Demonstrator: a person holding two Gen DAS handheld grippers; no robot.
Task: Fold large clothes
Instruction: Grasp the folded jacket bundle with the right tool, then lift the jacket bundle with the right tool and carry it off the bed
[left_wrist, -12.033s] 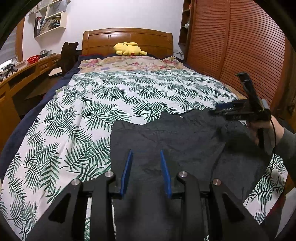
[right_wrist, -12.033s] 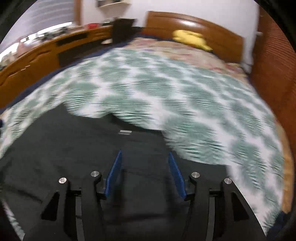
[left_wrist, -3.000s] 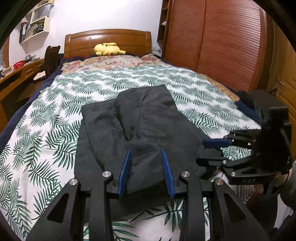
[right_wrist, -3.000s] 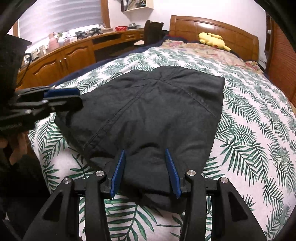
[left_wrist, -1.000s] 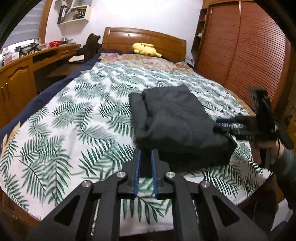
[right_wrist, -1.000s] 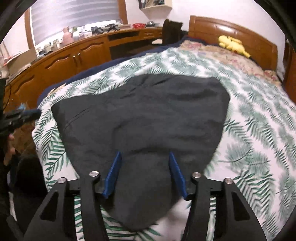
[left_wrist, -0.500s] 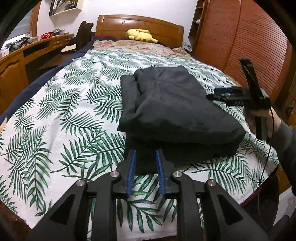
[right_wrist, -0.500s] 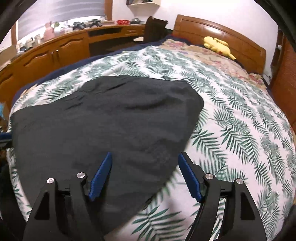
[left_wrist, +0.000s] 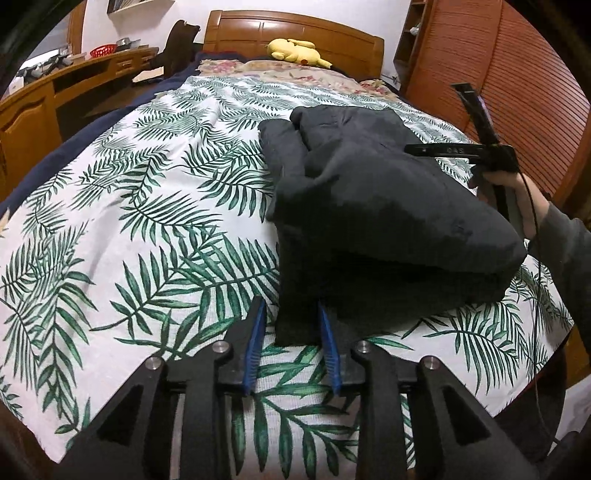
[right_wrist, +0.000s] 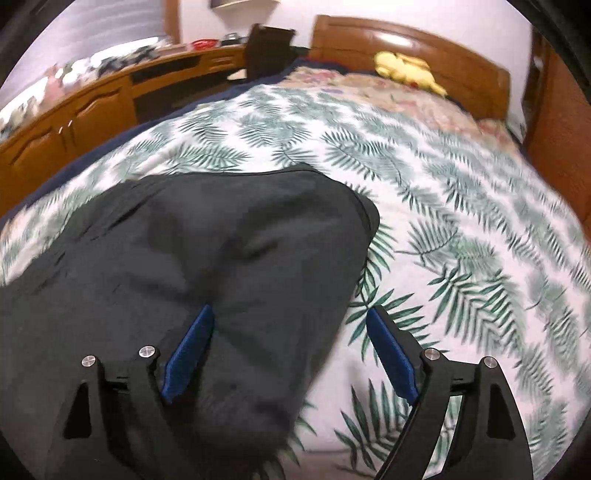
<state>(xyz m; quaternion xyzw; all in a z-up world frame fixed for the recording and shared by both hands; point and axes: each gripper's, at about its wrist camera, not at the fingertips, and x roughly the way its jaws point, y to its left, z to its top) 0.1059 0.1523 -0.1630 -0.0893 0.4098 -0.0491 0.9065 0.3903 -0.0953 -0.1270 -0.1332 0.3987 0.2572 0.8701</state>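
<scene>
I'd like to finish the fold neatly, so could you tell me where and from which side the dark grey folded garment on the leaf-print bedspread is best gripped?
Probably at the near lower corner of the dark grey folded garment, approached from the foot of the bed. There a single flat layer pokes out from under the bulky upper fold, and it already lies between the open left gripper's blue fingers. The rounded top fold looks too thick to pinch.

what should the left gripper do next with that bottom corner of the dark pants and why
Probably close on it. The left gripper is open with the near corner of the dark pants between its blue fingers, and that lower layer sticks out past the folded top layer. The right gripper is open over the fold, holding nothing.
</scene>
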